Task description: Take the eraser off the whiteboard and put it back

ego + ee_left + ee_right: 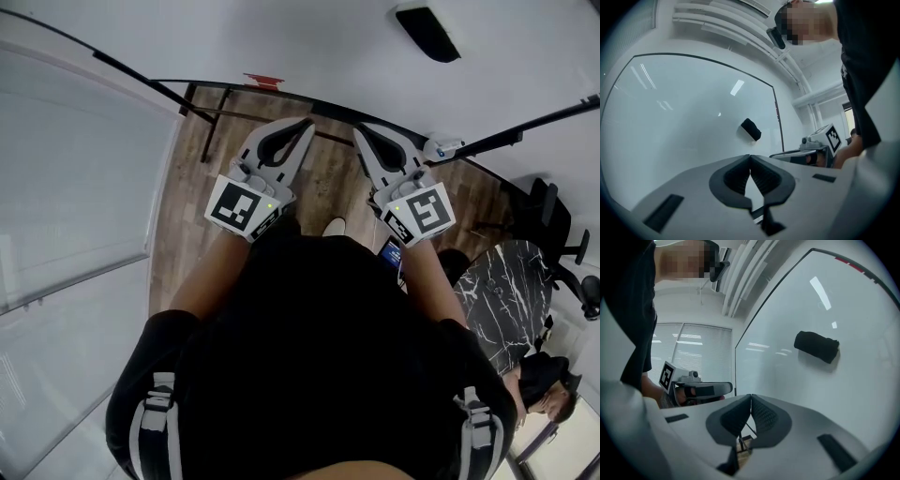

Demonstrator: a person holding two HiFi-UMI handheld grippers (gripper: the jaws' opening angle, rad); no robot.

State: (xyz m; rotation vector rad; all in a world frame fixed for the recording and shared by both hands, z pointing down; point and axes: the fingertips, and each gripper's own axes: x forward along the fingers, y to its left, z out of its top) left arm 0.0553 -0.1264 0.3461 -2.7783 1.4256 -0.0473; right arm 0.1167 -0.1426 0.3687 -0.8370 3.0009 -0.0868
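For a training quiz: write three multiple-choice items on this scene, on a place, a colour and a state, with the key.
1. Where is the eraser? A) on the whiteboard B) on a shelf C) in a drawer
2. What colour is the eraser? A) red B) black C) yellow
3. How do the right gripper's jaws stand? A) wide apart B) shut on the eraser C) shut, empty
Key: 1 A, it sticks to the board, clear of the jaws; 2 B, dark in every view; 3 C, the jaws meet with nothing between.

A black marbled table (511, 291) stands on the wood floor (202, 197), perhaps an office chair (551, 216) at its far edge.
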